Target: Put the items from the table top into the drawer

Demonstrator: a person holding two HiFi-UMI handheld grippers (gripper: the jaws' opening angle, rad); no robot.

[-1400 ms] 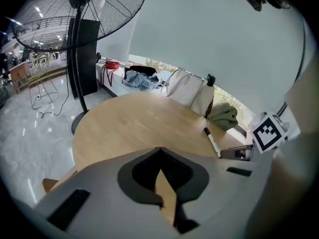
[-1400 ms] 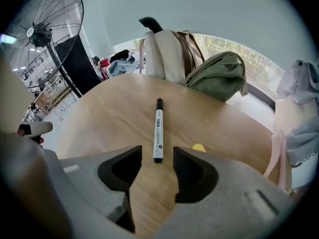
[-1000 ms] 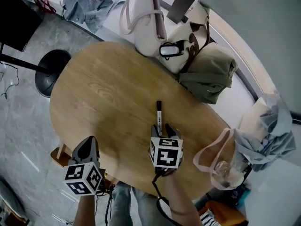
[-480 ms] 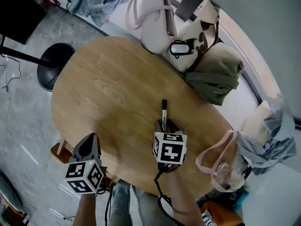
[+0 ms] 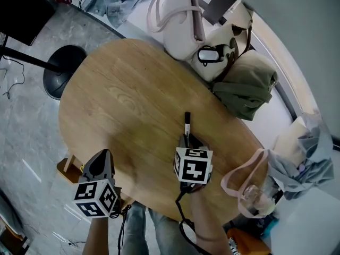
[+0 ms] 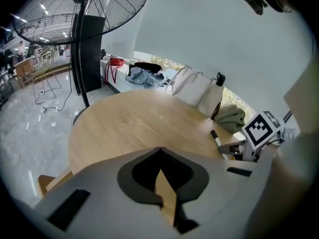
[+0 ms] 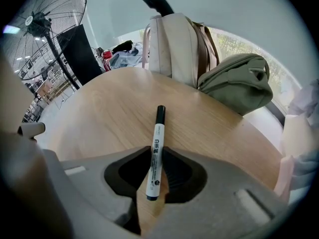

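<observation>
A white marker with a black cap [image 5: 186, 124] lies on the oval wooden table [image 5: 122, 89], cap pointing away from me. My right gripper [image 5: 187, 138] points steeply down over the marker's near end. Its jaws are closing, and the marker [image 7: 155, 148] stands between them with both pads [image 7: 168, 159] against its barrel. My left gripper [image 5: 103, 156] hovers at the table's near left edge, shut and holding nothing. In the left gripper view, the left gripper [image 6: 159, 151] looks across the table at the right gripper [image 6: 234, 146] and the marker [image 6: 216, 137].
A white bag [image 5: 178, 25] and an olive bag [image 5: 247, 86] rest beyond the table's far edge. A pink-handled bag [image 5: 249, 187] sits at the near right. A fan's black base [image 5: 61, 76] stands on the floor to the left. A wooden piece [image 5: 66, 166] pokes out under the table's left edge.
The right gripper's jaws have drawn in around the marker's near end. The left gripper has stayed where it was.
</observation>
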